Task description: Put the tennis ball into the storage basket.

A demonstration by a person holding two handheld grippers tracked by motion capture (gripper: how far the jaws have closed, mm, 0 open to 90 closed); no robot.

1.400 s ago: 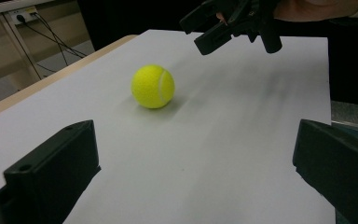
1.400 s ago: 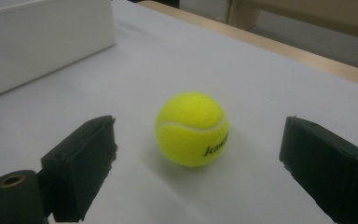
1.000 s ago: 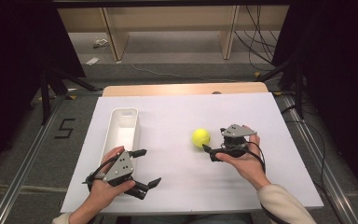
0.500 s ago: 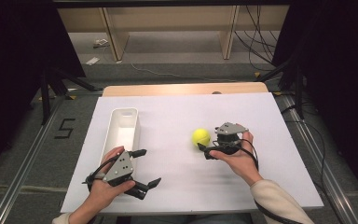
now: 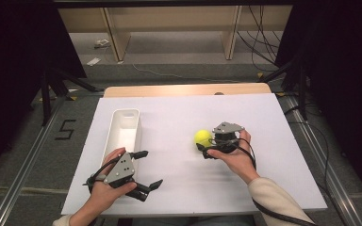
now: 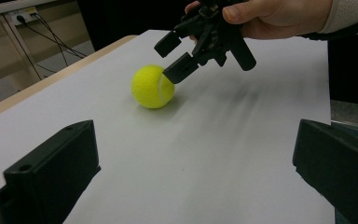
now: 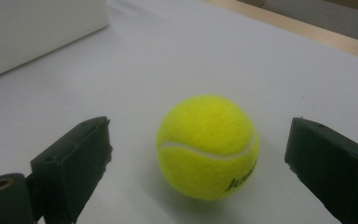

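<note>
Tennis ball (image 5: 202, 137), yellow-green, sits on the white tabletop (image 5: 264, 122) right of centre, free on all sides, dark lettering low on its near face in the right gripper view (image 7: 208, 146). White seam curves across the felt.

Right gripper (image 5: 206, 149) is just beside the ball, on the person's side of it and slightly right. Jaws spread wide, one to each flank of the ball, neither touching it in the right gripper view; ball sits between and a little beyond the tips. In the left gripper view the same gripper (image 6: 170, 58) hangs tilted nose-down, lower jaw tip close against the ball's upper side; contact cannot be told there. Right hand (image 5: 235, 157) wraps the gripper body from behind, thumb on top, forearm in a pale sleeve running in from the lower right, cable trailing off the wrist.

Left gripper (image 5: 146, 172) lies low near the front-left of the tabletop, well apart from the ball, jaws wide with nothing between them, pointing rightward toward the ball. Left hand (image 5: 106, 188) grips it from below-left.

White oblong bin (image 5: 115, 136) stands lengthwise on the left part of the tabletop, just beyond the left gripper
</note>
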